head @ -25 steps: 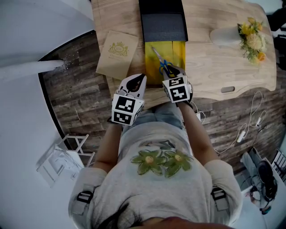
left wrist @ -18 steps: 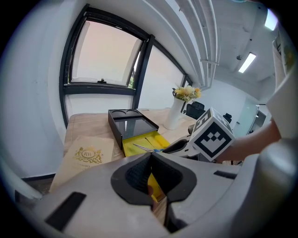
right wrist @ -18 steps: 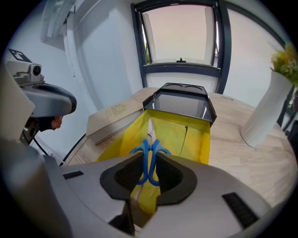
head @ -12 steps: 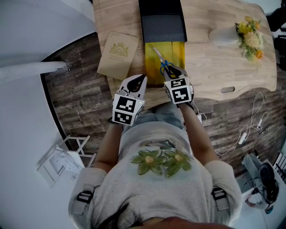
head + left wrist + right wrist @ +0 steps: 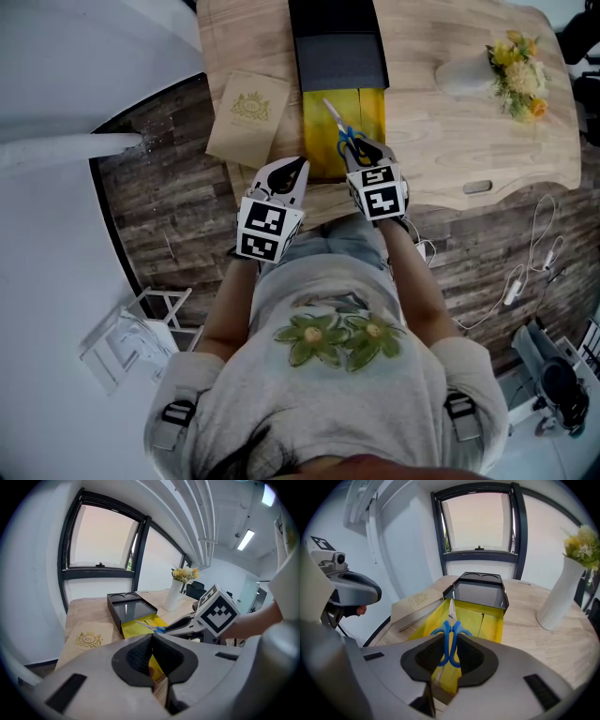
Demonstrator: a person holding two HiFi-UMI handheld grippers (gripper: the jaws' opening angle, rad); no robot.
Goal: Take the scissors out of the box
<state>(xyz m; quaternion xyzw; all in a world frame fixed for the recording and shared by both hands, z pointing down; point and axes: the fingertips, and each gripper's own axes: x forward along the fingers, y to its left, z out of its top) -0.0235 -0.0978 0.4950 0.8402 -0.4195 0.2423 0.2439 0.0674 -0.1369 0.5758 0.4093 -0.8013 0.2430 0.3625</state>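
Observation:
Blue-handled scissors (image 5: 339,132) hang over the yellow-lined box (image 5: 371,112), blades pointing away from me. My right gripper (image 5: 362,151) is shut on the blue handles (image 5: 450,637), which stand upright between its pads. In the left gripper view the scissors (image 5: 149,626) are raised above the yellow lining, held by the right gripper (image 5: 187,623). My left gripper (image 5: 292,170) sits just left of the box at the table's near edge. It is shut (image 5: 152,641) with nothing in it.
A black tray (image 5: 337,47) lies at the far end of the box. A beige lid with a gold crest (image 5: 248,114) rests left of it. A white vase of yellow flowers (image 5: 469,73) stands to the right. The table edge is directly under both grippers.
The right gripper keeps its hold on the scissors and has barely shifted. The left gripper has stayed in place.

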